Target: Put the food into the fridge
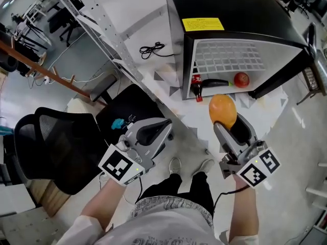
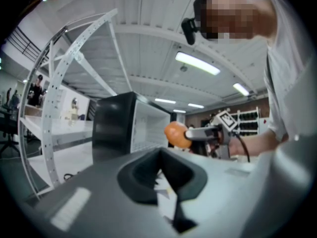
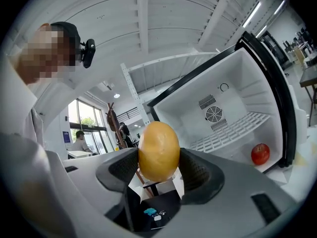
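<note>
My right gripper (image 1: pixel 226 120) is shut on a yellow-orange fruit (image 1: pixel 223 110), held in the air in front of the open black fridge (image 1: pixel 240 9). In the right gripper view the fruit (image 3: pixel 158 151) sits upright between the two dark pads of the right gripper (image 3: pixel 158 165). Inside the white fridge lie a red apple (image 1: pixel 241 79) (image 3: pixel 260 153), a cola bottle (image 1: pixel 196 87) and a dark long item (image 1: pixel 217 82). My left gripper (image 1: pixel 162 126) (image 2: pixel 159 155) hangs lower left, shut and empty. The left gripper view also catches the fruit (image 2: pixel 177 134).
A black mesh office chair (image 1: pixel 56 147) stands at the left, a black seat (image 1: pixel 127 106) beside it with a small blue object (image 1: pixel 118 123). A white perforated rack frame (image 1: pixel 97 19) runs diagonally at upper left. A black cable (image 1: pixel 152 49) lies on a white surface. The fridge door (image 1: pixel 311 55) swings right.
</note>
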Tool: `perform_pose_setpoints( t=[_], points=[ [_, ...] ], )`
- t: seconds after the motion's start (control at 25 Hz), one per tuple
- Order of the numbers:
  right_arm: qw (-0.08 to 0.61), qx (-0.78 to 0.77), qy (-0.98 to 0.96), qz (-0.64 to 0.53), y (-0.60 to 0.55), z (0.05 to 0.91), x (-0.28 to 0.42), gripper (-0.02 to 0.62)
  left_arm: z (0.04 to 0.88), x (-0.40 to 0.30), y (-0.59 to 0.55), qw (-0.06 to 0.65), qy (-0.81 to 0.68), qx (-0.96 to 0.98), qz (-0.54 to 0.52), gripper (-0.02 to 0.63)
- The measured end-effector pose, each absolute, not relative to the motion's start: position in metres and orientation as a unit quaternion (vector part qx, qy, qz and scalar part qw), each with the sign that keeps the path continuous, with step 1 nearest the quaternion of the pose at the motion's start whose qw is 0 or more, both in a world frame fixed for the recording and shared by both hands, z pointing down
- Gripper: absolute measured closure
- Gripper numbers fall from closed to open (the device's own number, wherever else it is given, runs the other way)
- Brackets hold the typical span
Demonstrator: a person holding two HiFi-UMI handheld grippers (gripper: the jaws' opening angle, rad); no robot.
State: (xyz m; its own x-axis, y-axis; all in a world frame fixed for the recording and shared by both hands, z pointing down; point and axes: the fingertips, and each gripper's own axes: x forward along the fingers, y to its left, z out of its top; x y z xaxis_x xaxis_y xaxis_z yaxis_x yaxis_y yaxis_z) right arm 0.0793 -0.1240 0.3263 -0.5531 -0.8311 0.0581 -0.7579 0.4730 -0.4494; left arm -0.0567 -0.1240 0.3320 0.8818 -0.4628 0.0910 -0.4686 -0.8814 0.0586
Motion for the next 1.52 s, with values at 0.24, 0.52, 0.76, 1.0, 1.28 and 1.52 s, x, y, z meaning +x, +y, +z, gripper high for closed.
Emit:
perform_pose_setpoints(
  t=[0.24, 0.52, 0.76, 1.0, 1.28, 1.52],
  points=[
    [0.091, -0.457, 0.861, -0.204, -0.163, 0.322, 0.087, 0.333, 0.336, -0.041, -0.133, 0.038, -0.251, 0.966, 0.044, 0.600],
    [0.068, -0.451, 0.870, -0.186, -0.212, 0.330, 0.094, 0.333, 0.347, -0.026, -0.142, 0.046, -0.270, 0.960, 0.051, 0.600],
    [0.044, -0.445, 0.878, -0.171, -0.252, 0.336, 0.093, 0.333, 0.353, -0.015, -0.154, 0.054, -0.293, 0.953, 0.048, 0.600],
    [0.017, -0.447, 0.880, -0.159, -0.284, 0.343, 0.091, 0.333, 0.356, -0.009, -0.162, 0.048, -0.303, 0.950, 0.053, 0.600],
    [-0.021, -0.445, 0.884, -0.140, -0.311, 0.355, 0.086, 0.332, 0.364, -0.009, -0.174, 0.047, -0.320, 0.945, 0.052, 0.600],
    [-0.069, -0.441, 0.886, -0.120, -0.334, 0.369, 0.078, 0.333, 0.376, -0.015, -0.179, 0.053, -0.337, 0.939, 0.052, 0.600]
  ],
)
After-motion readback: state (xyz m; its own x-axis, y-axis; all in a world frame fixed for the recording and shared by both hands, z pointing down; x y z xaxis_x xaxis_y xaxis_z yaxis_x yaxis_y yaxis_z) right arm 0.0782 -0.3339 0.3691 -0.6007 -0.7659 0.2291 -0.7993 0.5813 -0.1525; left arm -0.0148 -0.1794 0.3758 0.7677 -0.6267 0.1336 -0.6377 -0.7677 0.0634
